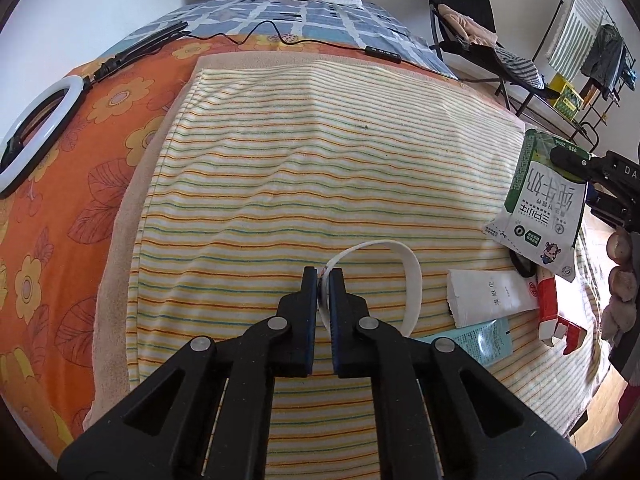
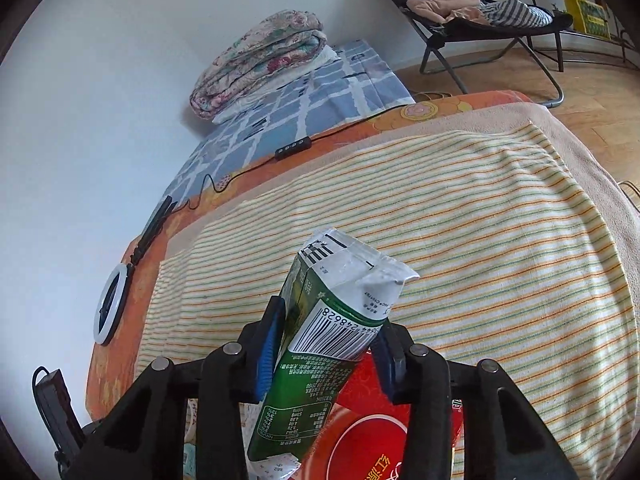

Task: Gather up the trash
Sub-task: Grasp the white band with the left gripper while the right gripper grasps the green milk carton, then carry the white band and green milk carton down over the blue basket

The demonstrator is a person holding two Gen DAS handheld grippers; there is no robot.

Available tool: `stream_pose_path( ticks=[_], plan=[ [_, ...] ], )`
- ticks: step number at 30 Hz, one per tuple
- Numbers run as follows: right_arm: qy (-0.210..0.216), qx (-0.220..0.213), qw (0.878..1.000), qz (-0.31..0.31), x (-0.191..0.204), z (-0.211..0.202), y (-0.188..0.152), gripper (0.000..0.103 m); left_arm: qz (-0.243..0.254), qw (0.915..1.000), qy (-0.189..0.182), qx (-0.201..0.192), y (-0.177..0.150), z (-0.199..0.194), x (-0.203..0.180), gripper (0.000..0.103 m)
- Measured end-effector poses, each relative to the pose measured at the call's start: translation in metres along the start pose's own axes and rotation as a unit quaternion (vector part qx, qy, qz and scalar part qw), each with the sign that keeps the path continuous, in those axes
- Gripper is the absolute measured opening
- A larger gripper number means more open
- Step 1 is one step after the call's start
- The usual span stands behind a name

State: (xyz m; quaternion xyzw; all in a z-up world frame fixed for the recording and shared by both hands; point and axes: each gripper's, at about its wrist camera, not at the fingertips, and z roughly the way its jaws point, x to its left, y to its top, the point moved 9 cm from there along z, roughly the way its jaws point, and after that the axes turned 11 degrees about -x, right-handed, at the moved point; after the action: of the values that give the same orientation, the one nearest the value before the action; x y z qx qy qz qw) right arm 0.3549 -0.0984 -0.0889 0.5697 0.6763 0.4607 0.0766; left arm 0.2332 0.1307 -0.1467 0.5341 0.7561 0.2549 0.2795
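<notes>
Left wrist view: the left gripper [image 1: 323, 276] tilts down over the bed, its fingers [image 1: 309, 280] pinched together on a white band [image 1: 414, 280], a loop whose far side rests on the striped towel [image 1: 304, 152]. To the right lie a white packet [image 1: 490, 296], a teal tube [image 1: 476, 340] and a red box [image 1: 550, 304], close together on the towel. Above them the right gripper [image 1: 568, 162] comes in from the right edge, holding a green-and-white carton [image 1: 540, 216] off the towel; a hand [image 1: 622, 280] shows at the edge. A ring light [image 1: 30, 136] and a cable [image 1: 280, 38] lie on the orange sheet [image 1: 72, 208] at left and beyond the towel.

Right wrist view: the right gripper [image 2: 326, 344] tilts down too, its fingers [image 2: 268, 344] at a middling gap, clamped on the carton [image 2: 320, 344], which is flattened and slants up between them. The red box [image 2: 380, 432] lies directly beneath. Farther off, a folded quilt [image 2: 260, 64] sits at the bed's head, and a folding chair [image 2: 480, 12] with clothes stands on the floor.
</notes>
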Motion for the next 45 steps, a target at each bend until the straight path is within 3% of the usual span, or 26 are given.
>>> stream_pose_path(
  ticks=[12, 23, 33, 45],
  plan=[
    [0.039, -0.064, 0.993, -0.091, 0.074, -0.050, 0.011, 0.036, -0.008, 0.9989, -0.001, -0.047, 0.022, -0.038, 0.002, 0.003],
    [0.055, -0.069, 0.983, -0.161, 0.107, -0.110, -0.011, 0.036, 0.008, 0.9966, -0.033, -0.076, 0.019, -0.093, -0.023, 0.003],
    [0.081, -0.050, 0.977, -0.188, 0.122, -0.170, -0.057, 0.036, 0.048, 0.9942, -0.052, -0.081, -0.015, -0.141, -0.055, 0.003],
    [0.094, -0.017, 0.977, -0.190, 0.106, -0.234, -0.118, 0.036, 0.071, 0.9931, -0.062, -0.071, -0.076, -0.192, -0.065, 0.003]
  ],
)
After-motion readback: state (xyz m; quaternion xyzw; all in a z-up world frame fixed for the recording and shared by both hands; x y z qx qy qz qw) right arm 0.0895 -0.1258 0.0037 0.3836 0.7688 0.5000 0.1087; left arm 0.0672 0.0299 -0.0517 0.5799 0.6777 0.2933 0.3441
